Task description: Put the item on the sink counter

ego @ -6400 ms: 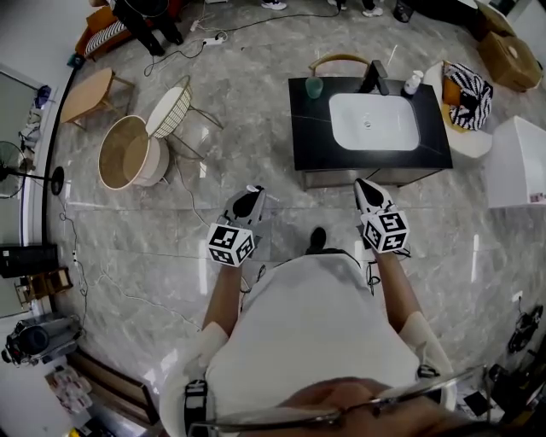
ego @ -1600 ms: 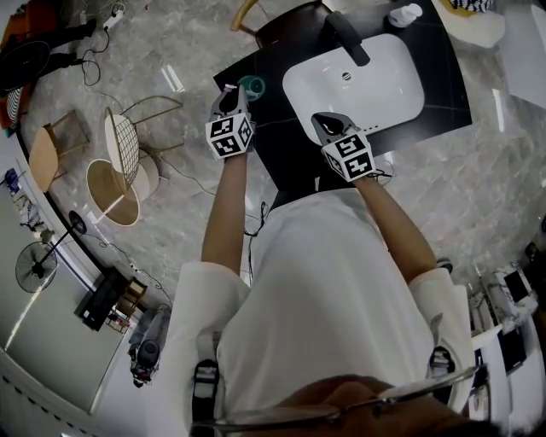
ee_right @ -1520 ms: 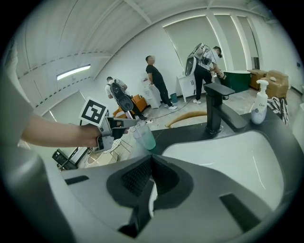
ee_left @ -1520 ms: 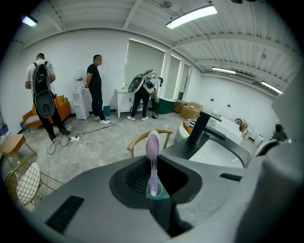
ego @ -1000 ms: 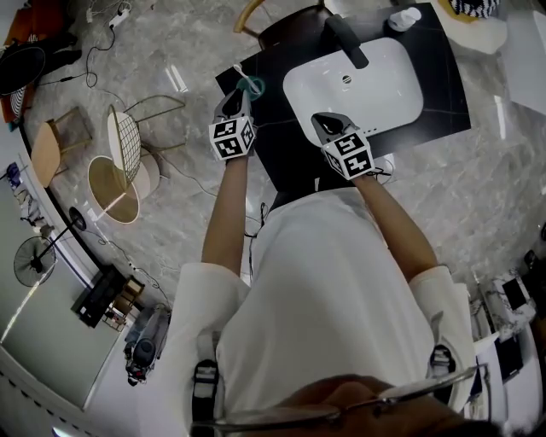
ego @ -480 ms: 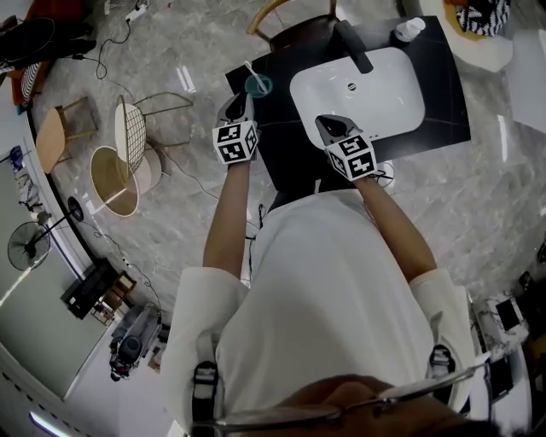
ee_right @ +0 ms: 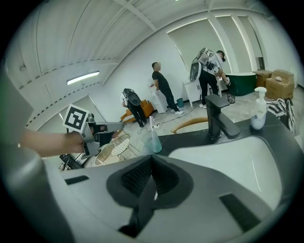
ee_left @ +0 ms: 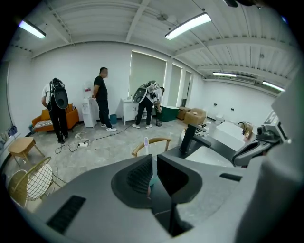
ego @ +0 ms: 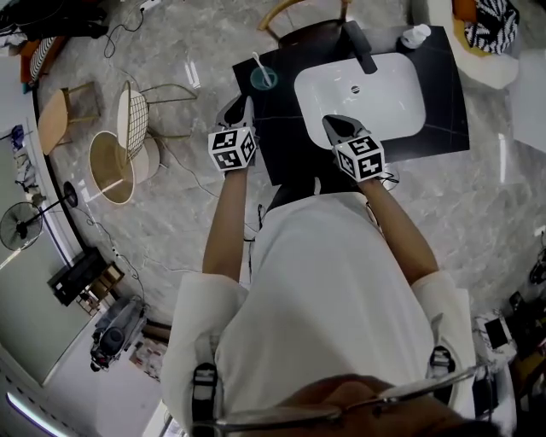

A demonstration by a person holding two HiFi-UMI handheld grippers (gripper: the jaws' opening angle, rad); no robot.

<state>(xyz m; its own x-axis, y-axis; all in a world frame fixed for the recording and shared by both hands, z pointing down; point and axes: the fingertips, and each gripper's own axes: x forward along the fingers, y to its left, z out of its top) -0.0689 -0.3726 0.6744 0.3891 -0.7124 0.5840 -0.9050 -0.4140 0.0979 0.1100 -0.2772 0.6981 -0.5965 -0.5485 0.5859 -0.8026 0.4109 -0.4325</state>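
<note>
A teal cup (ego: 263,78) with a white toothbrush in it stands on the black sink counter (ego: 278,136), at its back left corner. My left gripper (ego: 241,106) hovers just short of the cup, over the counter's left edge. Its jaws stand a narrow gap apart with nothing between them. In the left gripper view the toothbrush (ee_left: 146,144) rises behind the left gripper (ee_left: 155,160), which hides most of the cup. My right gripper (ego: 333,125) is shut and empty over the front left rim of the white basin (ego: 384,102). The right gripper view shows the cup (ee_right: 153,141) and left gripper (ee_right: 120,125).
A black faucet (ego: 358,47) and a white soap bottle (ego: 415,35) stand behind the basin. A wooden chair (ego: 294,8) is behind the counter. A wire chair (ego: 136,119) and a round basket (ego: 111,166) are to the left. People stand at the room's far end.
My left gripper was right beside the cup and has drawn back a little from it. The cup stays on the counter. The right gripper holds its place over the basin rim.
</note>
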